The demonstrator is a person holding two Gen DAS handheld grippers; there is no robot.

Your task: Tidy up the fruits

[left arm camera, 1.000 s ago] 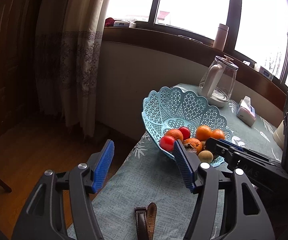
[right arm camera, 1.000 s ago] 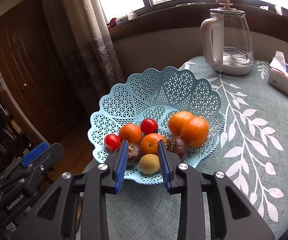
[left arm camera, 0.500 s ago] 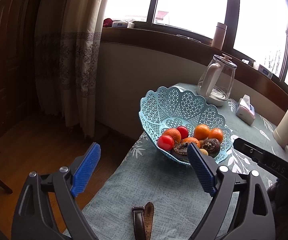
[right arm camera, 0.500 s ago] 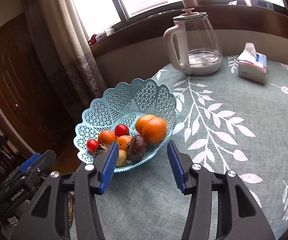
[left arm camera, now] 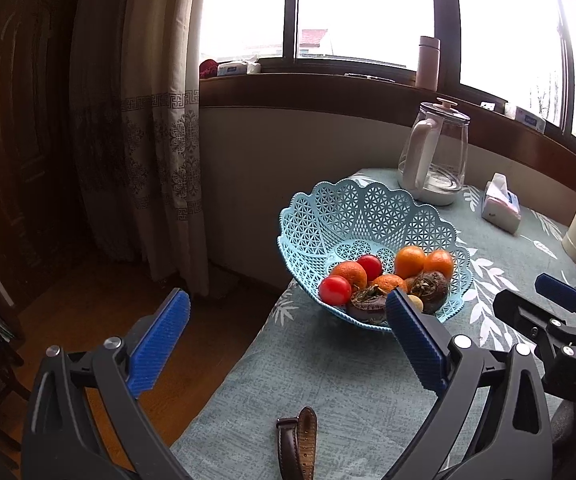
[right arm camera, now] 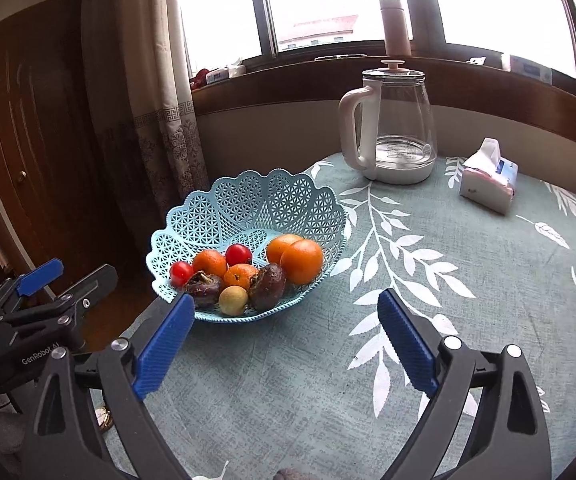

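Right wrist view: we see the right gripper [right arm camera: 284, 340] spread wide and empty in the lower frame, with the basket [right arm camera: 248, 208] of fruit [right arm camera: 301, 261] at centre left on the table [right arm camera: 468, 280]. Left wrist view: we find the left gripper [left arm camera: 288, 344] equally wide and empty, basket [left arm camera: 348, 216] right of centre, strap [left arm camera: 298, 440] at bottom.

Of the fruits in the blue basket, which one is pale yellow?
The small round pale-yellow fruit at the near rim of the light-blue lattice plastic basket; the others are orange, red or dark purple-brown.
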